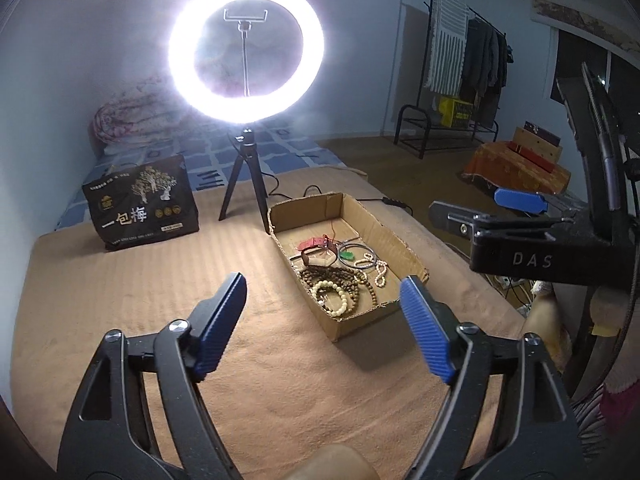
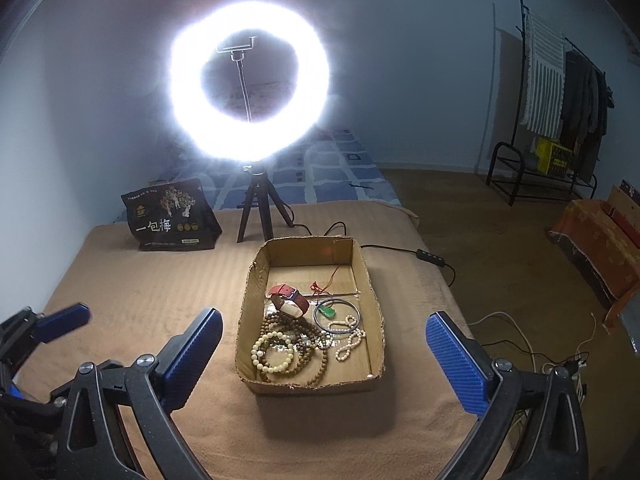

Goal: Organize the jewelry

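Cardboard box (image 2: 308, 384) sits on the tan blanket (image 2: 152, 292), near the front edge. All the jewelry is inside: red-strap watch (image 2: 289, 295), brown bead strands (image 2: 298, 334), cream bead bracelet (image 2: 271, 350), pearl string (image 2: 350, 342), bangle (image 2: 338, 316) with a green pendant (image 2: 329, 312). Left gripper (image 1: 322, 320) spread wide, empty, hanging above the blanket short of the box. Right gripper (image 2: 324, 356) fully spread, empty too. Ring light (image 2: 250, 80) on tripod behind, black bag (image 2: 172, 216) to its left.

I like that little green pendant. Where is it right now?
In the right wrist view the green pendant lies inside the cardboard box, toward its right side, within the dark bangle, right of the red-strapped watch.
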Demonstrator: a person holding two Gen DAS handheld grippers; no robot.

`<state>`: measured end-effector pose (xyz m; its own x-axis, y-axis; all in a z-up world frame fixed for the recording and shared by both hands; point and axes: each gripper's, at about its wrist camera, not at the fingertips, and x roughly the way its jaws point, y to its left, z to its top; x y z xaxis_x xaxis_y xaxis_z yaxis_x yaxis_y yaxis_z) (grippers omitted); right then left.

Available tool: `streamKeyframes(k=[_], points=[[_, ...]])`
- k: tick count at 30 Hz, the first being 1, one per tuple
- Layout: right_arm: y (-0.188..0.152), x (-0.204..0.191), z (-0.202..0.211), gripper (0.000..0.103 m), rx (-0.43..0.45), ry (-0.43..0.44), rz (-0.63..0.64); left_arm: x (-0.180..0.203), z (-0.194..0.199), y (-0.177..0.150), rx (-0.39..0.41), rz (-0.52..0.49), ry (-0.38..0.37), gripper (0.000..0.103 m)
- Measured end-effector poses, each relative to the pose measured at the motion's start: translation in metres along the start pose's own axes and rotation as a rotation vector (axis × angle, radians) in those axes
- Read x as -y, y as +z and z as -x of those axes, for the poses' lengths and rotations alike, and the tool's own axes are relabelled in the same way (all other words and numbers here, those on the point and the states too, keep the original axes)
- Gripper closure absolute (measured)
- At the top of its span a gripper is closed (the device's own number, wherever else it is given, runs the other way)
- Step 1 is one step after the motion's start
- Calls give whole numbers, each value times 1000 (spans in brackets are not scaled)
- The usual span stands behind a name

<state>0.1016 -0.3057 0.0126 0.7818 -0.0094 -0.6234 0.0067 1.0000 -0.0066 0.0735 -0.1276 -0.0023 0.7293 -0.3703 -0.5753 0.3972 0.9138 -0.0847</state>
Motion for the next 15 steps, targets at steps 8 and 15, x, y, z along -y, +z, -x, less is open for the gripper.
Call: streamKeyframes(k=[8, 15], points=[[-11, 0, -1, 0, 1, -6, 0, 2, 11, -8, 14, -28, 44, 14], [-15, -2, 0, 0, 17, -31, 21, -3, 15, -10, 7, -20, 87, 4]])
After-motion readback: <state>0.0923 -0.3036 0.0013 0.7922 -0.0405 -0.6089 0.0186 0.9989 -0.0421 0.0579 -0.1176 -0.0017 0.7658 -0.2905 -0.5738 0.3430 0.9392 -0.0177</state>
